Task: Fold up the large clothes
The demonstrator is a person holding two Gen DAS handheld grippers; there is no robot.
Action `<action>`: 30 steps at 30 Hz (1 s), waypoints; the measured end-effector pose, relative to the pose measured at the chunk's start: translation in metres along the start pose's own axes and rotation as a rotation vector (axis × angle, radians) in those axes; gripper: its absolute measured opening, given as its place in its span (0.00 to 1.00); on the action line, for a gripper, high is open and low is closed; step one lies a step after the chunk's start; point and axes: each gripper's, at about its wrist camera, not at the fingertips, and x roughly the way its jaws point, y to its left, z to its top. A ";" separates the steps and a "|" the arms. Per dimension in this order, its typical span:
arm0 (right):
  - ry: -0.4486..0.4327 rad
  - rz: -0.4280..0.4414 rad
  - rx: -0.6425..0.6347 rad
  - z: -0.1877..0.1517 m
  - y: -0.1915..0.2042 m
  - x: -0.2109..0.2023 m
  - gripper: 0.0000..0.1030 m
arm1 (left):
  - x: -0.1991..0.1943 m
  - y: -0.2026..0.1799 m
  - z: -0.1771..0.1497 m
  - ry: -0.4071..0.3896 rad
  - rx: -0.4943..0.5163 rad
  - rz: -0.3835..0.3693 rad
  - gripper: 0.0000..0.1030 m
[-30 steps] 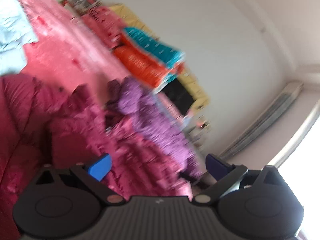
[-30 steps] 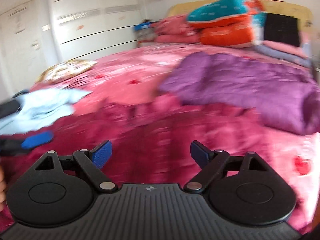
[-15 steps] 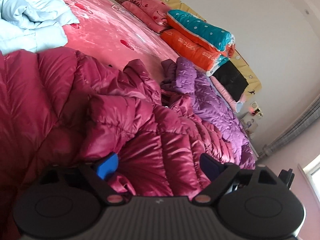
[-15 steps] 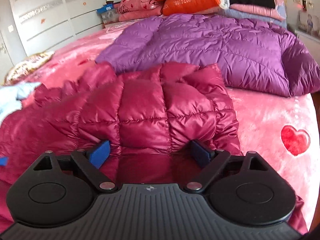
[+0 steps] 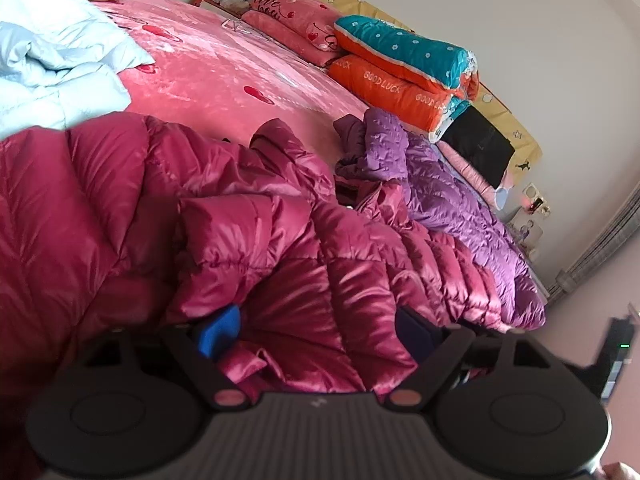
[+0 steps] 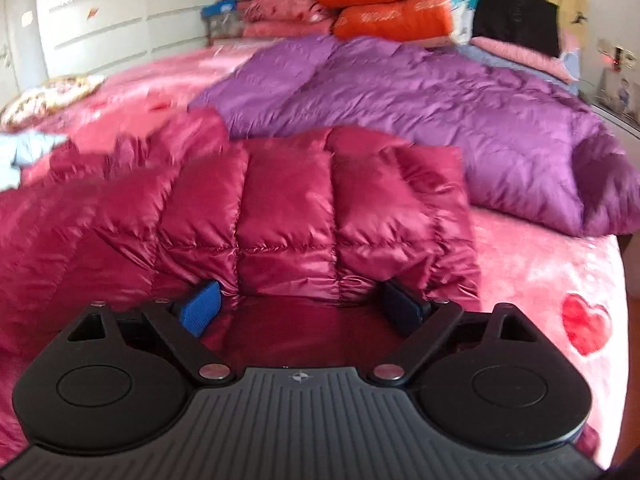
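A shiny maroon puffer coat (image 5: 256,240) lies crumpled on the pink bed, also in the right wrist view (image 6: 280,208). My left gripper (image 5: 316,330) is open, its blue fingertips straddling a bunched edge of the coat. My right gripper (image 6: 300,306) is open, its pads on either side of the coat's quilted hem, touching or nearly touching the fabric. A purple puffer coat (image 5: 448,200) lies beyond the maroon one, spread out in the right wrist view (image 6: 420,96).
A light blue garment (image 5: 52,64) lies at the left on the pink bedspread (image 5: 224,68). Stacked orange and teal quilts (image 5: 404,68) and pink pillows (image 5: 296,28) sit at the headboard. White wardrobe doors (image 6: 104,20) stand behind. The bed edge (image 6: 600,280) is at right.
Both grippers have come down from above the bed to the maroon coat and now sit close over its fabric. Their jaws stayed open throughout.
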 end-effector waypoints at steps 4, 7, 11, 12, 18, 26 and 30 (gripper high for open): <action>-0.111 -0.069 0.014 0.002 0.001 -0.027 1.00 | 0.002 -0.007 -0.002 0.001 0.048 0.032 0.82; -0.128 -0.103 -0.003 0.009 0.006 -0.023 1.00 | 0.002 -0.008 -0.004 0.000 0.072 0.047 0.82; -0.089 -0.101 0.017 0.017 0.005 0.005 1.00 | 0.003 -0.008 -0.005 -0.002 0.083 0.053 0.82; -0.071 -0.104 0.018 0.016 0.005 0.014 1.00 | 0.004 -0.008 -0.005 -0.004 0.085 0.054 0.82; -0.041 -0.089 0.020 0.006 0.001 0.046 1.00 | 0.006 -0.009 -0.009 -0.017 0.113 0.062 0.80; -0.064 -0.102 -0.008 0.002 0.003 0.051 1.00 | 0.008 -0.017 -0.015 -0.039 0.171 0.101 0.81; -0.070 -0.077 0.021 -0.001 0.000 0.042 1.00 | 0.001 -0.021 -0.015 -0.076 0.162 0.105 0.80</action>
